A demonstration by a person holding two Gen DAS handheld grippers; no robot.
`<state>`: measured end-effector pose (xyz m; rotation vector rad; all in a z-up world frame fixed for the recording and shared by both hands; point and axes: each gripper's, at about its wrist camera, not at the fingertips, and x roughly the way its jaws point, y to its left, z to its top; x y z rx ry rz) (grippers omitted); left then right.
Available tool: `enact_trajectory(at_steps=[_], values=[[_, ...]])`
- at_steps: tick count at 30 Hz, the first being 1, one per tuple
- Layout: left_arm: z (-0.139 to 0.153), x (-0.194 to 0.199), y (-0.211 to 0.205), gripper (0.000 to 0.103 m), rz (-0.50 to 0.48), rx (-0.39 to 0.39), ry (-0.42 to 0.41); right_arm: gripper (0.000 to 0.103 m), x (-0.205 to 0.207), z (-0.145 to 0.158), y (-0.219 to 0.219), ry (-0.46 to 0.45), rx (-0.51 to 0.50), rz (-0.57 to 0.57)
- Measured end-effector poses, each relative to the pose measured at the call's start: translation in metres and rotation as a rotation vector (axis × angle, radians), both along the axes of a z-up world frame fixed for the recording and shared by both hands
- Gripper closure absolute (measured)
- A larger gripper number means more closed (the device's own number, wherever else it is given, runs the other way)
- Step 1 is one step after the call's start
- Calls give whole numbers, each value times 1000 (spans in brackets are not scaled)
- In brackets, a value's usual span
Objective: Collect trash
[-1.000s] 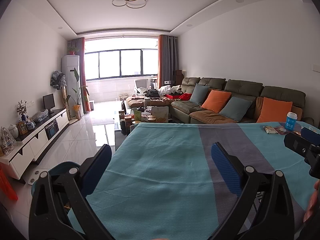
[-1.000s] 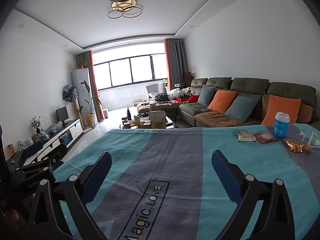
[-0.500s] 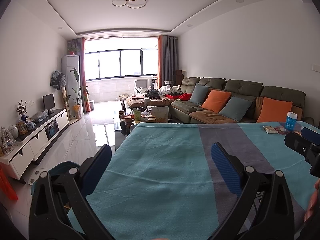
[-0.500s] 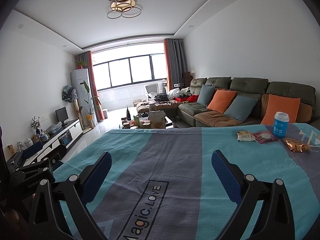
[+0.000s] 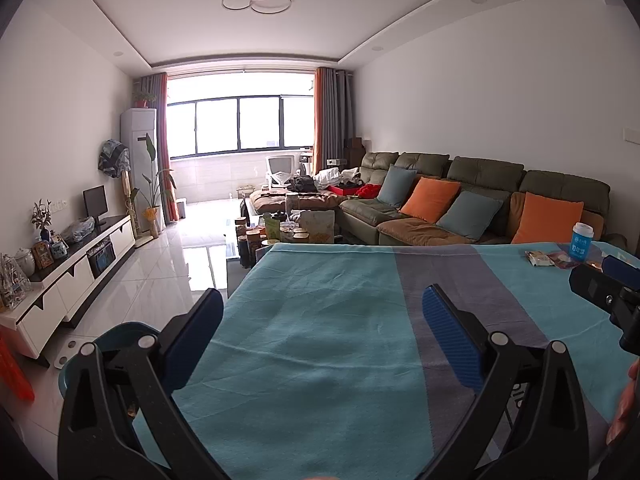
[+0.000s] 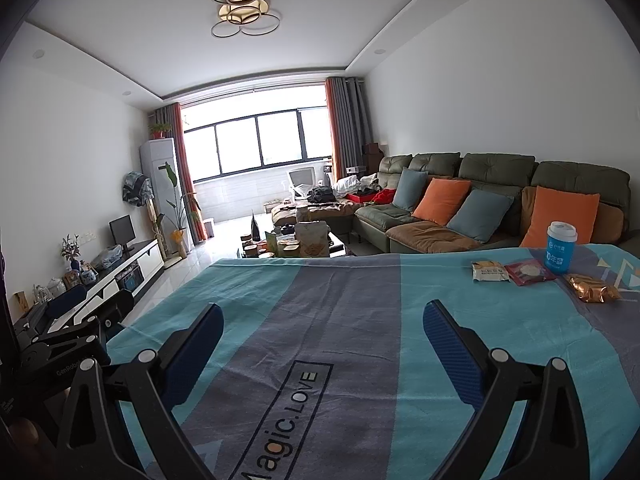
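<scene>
Trash, all of it uncollected: four pieces clustered at the right of the right wrist frame, resting on the table (image 6: 340, 300) under its teal-and-grey striped cloth. Largest to smallest from here. Table filling the lower half of both frames, bare across the middle save for printed lettering low in the right wrist frame. Left claw (image 5: 322, 320) at the bottom of its own frame, blue pads spread wide, nothing between them, poised above the cloth. Right claw (image 6: 322, 324) likewise spread wide and empty, low centre of its frame; also glimpsed at the right edge of the left wrist frame. Teal bin (image 5: 108, 344), lower left of the left wrist frame, down beside the table on the floor and mostly hidden behind the claw; contents impossible to tell, likely the destination for the trash. Blue cup with white lid (image 6: 561, 247), upright, at the far right side of the table; whether anything remains inside, impossible to tell. Gold foil wrapper (image 6: 592, 293), crumpled, just in front of the cup. Red packet (image 6: 529, 271) beside the cup, touching or overlapping the pale snack packet (image 6: 490, 271) to its left. Judgement on progress: barely begun, nothing gripped, nothing visibly binned, all four pieces left to pick up, well apart from both claws.
</scene>
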<state>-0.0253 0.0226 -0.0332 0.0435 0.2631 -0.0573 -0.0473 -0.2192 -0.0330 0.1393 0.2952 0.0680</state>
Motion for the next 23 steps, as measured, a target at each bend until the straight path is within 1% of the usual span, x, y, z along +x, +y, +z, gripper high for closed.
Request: enact_trajectory(at_steps=[10,15,17,19,22,23], values=[[-2,3,1,5,-3,-3,6,7,-1,-2,-1,4,7,-6],[-1,9,-1,5,-19,-4,40,7,-1,-2,-2,8,6,-12],[-1,20,-2,5,-31,-3,98,7,-1,-1,-5,11,0,-18],[-4,41,-3,5,-32,12,197,7,2,-1,-11,27,-7,-35],[-13,75,-3,5,-37,39,340,6,13,-2,-30,86,-16,-71],[-18,87,-3,5,-29,58,378,6,19,-3,-39,118,-29,-92]])
